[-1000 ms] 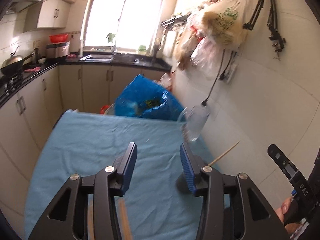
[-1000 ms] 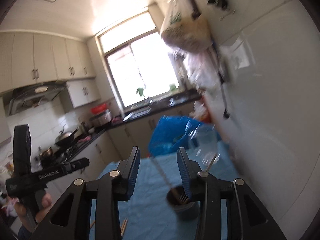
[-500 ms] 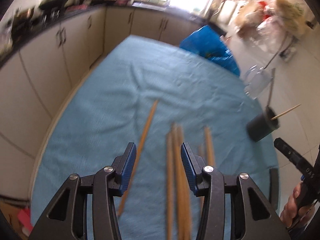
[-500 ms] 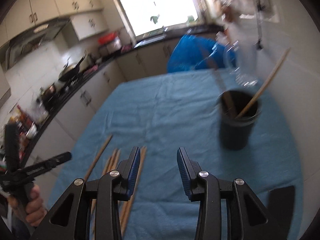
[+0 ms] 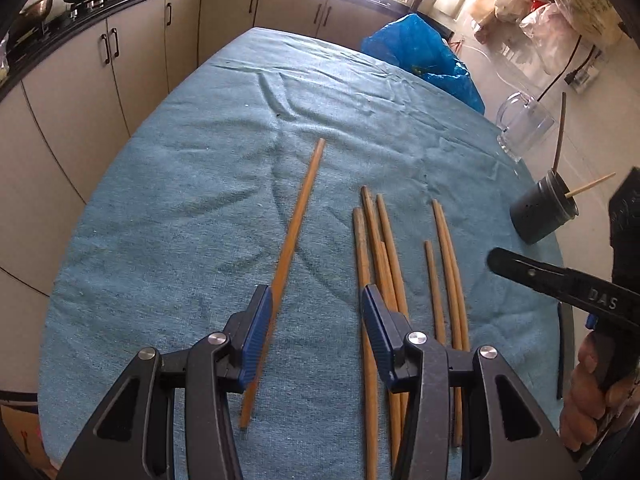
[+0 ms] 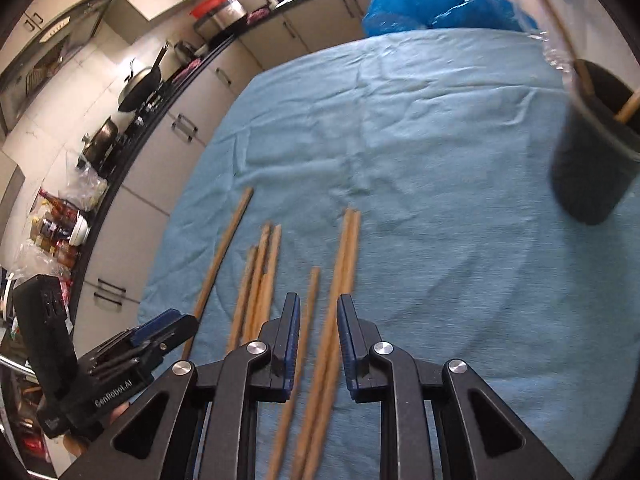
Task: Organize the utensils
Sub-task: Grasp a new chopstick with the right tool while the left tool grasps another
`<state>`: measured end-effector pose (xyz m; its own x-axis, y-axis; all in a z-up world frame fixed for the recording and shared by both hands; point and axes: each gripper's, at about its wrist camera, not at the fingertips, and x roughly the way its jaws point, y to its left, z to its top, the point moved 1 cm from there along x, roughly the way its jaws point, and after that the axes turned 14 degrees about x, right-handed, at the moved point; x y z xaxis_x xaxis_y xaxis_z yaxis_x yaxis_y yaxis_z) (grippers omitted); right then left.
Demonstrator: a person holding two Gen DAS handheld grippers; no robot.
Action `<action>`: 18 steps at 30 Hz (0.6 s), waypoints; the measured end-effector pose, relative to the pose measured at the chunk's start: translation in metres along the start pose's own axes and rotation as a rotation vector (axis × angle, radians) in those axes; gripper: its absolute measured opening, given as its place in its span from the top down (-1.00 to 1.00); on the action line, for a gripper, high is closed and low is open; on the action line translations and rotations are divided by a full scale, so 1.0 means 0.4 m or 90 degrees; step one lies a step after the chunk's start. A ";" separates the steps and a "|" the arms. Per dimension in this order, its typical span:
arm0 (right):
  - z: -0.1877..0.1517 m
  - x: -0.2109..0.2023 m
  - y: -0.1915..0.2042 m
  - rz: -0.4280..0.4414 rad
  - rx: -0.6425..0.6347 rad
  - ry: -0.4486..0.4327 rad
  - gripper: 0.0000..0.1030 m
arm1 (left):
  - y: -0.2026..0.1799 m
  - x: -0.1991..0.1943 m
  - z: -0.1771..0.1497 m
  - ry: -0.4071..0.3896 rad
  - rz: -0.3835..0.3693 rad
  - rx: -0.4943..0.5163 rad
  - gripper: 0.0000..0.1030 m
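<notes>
Several wooden chopsticks (image 5: 380,248) lie on a blue cloth (image 5: 200,168); one chopstick (image 5: 298,216) lies apart to the left. They also show in the right wrist view (image 6: 344,264). A dark holder cup (image 5: 544,212) with two sticks in it stands at the right edge, and shows in the right wrist view (image 6: 592,160). My left gripper (image 5: 316,320) is open and empty above the near ends of the chopsticks. My right gripper (image 6: 318,328) is open, its jaws on either side of a chopstick pair (image 6: 332,340), apart from them.
A clear glass mug (image 5: 524,124) stands behind the holder cup. A blue plastic bag (image 5: 416,52) sits at the table's far end. Kitchen cabinets (image 5: 100,64) run along the left. A white tiled wall is on the right.
Both grippers have tilted down from the room toward the table and come closer to the chopsticks. The right gripper's jaws have narrowed over the chopstick pair.
</notes>
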<state>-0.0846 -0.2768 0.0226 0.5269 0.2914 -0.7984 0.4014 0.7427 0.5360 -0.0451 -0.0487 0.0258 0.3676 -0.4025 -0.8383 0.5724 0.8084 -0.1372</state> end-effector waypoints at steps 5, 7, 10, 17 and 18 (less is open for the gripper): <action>0.013 0.085 0.040 -0.037 -0.013 0.037 0.60 | 0.023 -0.009 -0.006 -0.002 0.004 -0.010 0.13; 0.016 0.106 0.040 -0.065 -0.014 0.046 0.60 | 0.033 -0.013 -0.009 -0.004 0.007 -0.012 0.13; 0.013 0.132 0.043 -0.088 -0.025 0.048 0.61 | 0.038 -0.014 -0.008 -0.004 0.008 -0.008 0.13; 0.003 0.115 0.036 -0.148 -0.084 0.026 0.87 | -0.002 0.026 0.023 0.013 0.005 0.028 0.13; 0.005 0.109 0.026 -0.152 -0.078 0.023 0.87 | -0.015 0.038 0.032 0.019 0.006 0.039 0.13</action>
<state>-0.0559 -0.2576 -0.0059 0.4006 0.1196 -0.9084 0.4155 0.8599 0.2964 -0.0336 -0.0652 0.0206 0.3522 -0.3812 -0.8548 0.6127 0.7843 -0.0973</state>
